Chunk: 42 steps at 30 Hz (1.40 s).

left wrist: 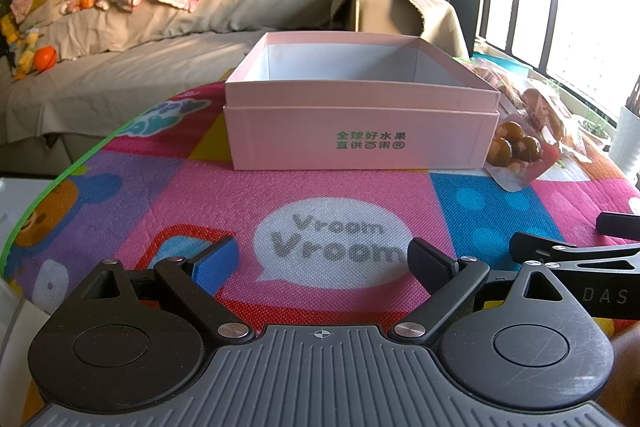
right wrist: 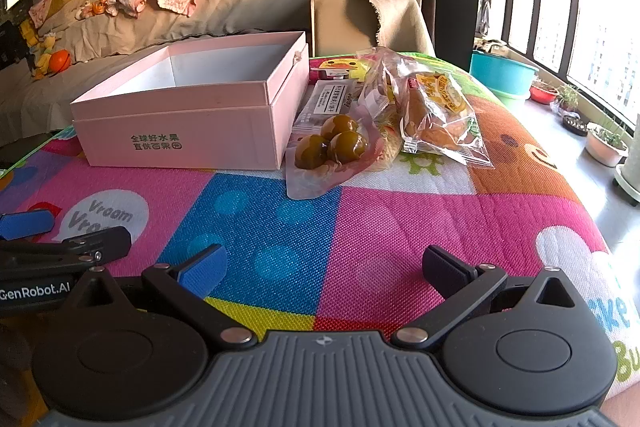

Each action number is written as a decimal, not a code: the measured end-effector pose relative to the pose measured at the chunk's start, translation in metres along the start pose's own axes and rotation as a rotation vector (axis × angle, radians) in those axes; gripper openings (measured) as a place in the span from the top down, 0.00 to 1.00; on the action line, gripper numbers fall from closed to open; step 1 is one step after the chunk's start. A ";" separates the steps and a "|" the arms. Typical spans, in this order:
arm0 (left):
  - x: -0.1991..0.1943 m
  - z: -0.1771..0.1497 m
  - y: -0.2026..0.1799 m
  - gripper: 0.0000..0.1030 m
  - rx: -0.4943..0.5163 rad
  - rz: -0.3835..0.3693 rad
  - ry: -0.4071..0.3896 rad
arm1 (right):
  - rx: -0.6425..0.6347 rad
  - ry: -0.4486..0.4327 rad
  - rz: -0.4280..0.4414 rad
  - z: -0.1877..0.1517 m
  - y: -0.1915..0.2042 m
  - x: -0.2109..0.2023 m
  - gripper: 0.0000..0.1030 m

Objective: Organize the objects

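An open pink cardboard box (left wrist: 360, 139) (right wrist: 180, 131) with green lettering stands on the colourful play mat, its white inside showing nothing. To its right lies a clear pack of three brown eggs (right wrist: 332, 145) (left wrist: 516, 147), a bag of bread buns (right wrist: 436, 115) and a flat white-labelled packet (right wrist: 328, 99). My left gripper (left wrist: 322, 259) hovers open over the mat in front of the box, nothing between its fingers. My right gripper (right wrist: 324, 267) is open too, well short of the egg pack. Each gripper shows at the edge of the other's view.
The mat (right wrist: 360, 227) covers a table whose green-trimmed edge (left wrist: 60, 179) curves at the left. Behind is a grey sofa (left wrist: 160, 27) with clothes and toys. At the right are windows, a teal basin (right wrist: 502, 71) and potted plants (right wrist: 606, 143) on the floor.
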State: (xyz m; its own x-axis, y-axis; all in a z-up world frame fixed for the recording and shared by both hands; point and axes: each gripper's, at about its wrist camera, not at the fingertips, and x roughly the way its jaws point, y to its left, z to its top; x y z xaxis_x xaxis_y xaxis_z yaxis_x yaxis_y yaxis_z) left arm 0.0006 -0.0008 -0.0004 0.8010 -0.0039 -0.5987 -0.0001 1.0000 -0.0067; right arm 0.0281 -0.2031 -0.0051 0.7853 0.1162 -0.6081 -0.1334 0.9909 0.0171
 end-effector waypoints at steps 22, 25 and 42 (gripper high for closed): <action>-0.001 -0.002 0.000 0.06 0.003 0.002 0.000 | 0.002 0.000 0.004 -0.001 0.000 0.001 0.00; -0.001 -0.001 0.000 0.06 0.000 0.000 0.000 | -0.003 0.011 0.005 0.002 -0.002 0.001 0.00; -0.002 -0.002 -0.002 0.07 0.001 0.006 -0.001 | -0.009 0.101 -0.016 0.009 0.002 -0.001 0.00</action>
State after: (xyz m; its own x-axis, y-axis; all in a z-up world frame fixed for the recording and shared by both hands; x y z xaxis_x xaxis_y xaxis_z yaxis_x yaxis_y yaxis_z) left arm -0.0019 -0.0027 -0.0007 0.8018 0.0023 -0.5977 -0.0042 1.0000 -0.0018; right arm 0.0320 -0.2007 0.0025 0.7228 0.0923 -0.6849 -0.1268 0.9919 -0.0001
